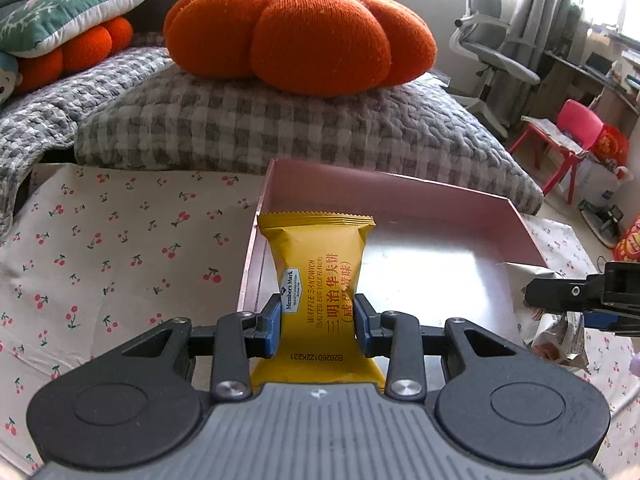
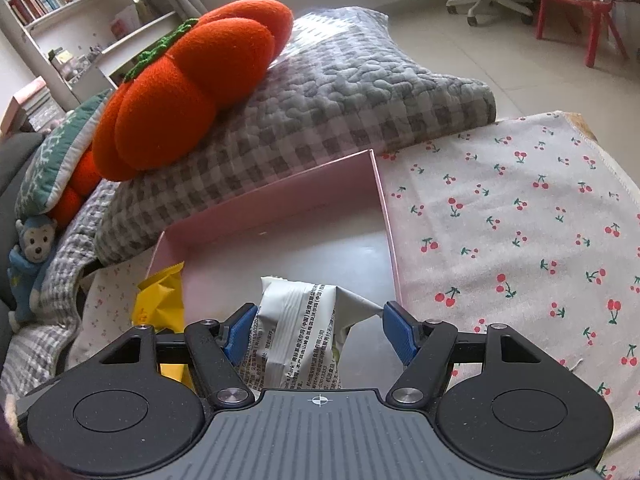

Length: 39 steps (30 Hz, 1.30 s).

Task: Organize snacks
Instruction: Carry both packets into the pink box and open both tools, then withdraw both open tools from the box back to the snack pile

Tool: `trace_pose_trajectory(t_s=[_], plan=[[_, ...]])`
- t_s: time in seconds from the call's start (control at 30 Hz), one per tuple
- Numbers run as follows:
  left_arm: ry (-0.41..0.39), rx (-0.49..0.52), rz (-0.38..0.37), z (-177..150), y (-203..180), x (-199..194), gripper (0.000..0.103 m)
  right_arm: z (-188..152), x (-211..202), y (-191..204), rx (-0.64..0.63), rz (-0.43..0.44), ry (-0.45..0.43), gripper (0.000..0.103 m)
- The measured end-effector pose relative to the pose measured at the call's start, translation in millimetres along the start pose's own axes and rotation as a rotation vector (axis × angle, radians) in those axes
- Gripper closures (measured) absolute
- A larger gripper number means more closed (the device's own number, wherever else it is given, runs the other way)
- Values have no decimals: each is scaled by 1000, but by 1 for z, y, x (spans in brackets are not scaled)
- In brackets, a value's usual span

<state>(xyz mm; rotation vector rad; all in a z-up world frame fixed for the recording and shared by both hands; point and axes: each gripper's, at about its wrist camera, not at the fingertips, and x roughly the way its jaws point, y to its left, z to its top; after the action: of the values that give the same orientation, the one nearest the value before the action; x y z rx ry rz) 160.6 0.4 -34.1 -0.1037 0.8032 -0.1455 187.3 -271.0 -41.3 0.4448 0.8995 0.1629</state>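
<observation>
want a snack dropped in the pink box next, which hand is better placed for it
Left, probably. Its tongs are clamped on the yellow waffle pack, poised above the pink box. The right tongs show only one pad against the white pack.

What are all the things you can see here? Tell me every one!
yellow snack pack: one, yellow, pinched in the left gripper over the box's left wall
white snack pack: one, white, between the right gripper's fingers
box: one, pink, open, on the cloth
cloth: one, white with red cherries, under the box
pumpkin cushion: one, orange, on the quilt
quilt: one, grey checked, behind the box
monkey toy: one, blue, far left
small chair: one, red, on the floor
office chair: one, grey, near the window
left gripper: black, blue fingers
right gripper: black, blue fingers
</observation>
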Motion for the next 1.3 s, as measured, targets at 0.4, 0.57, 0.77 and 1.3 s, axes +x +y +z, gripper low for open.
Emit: trace_pose_trajectory(t_s=[0.4,0.57,0.77,1.3], plan=[[30,22,-43,1,-5,-8,48,1,-12,5,-17,10,-14,23],[43,20,-56,1,-8,-18,31,3,-29,8,-26,12,-35,16],[29,26,-99,-1,-5,-43,13,-3,-54,13,-90,-2,-59,11],[14,149,-92,-36,19,-98,1,-60,-118,31,-223,-14,-70,6]])
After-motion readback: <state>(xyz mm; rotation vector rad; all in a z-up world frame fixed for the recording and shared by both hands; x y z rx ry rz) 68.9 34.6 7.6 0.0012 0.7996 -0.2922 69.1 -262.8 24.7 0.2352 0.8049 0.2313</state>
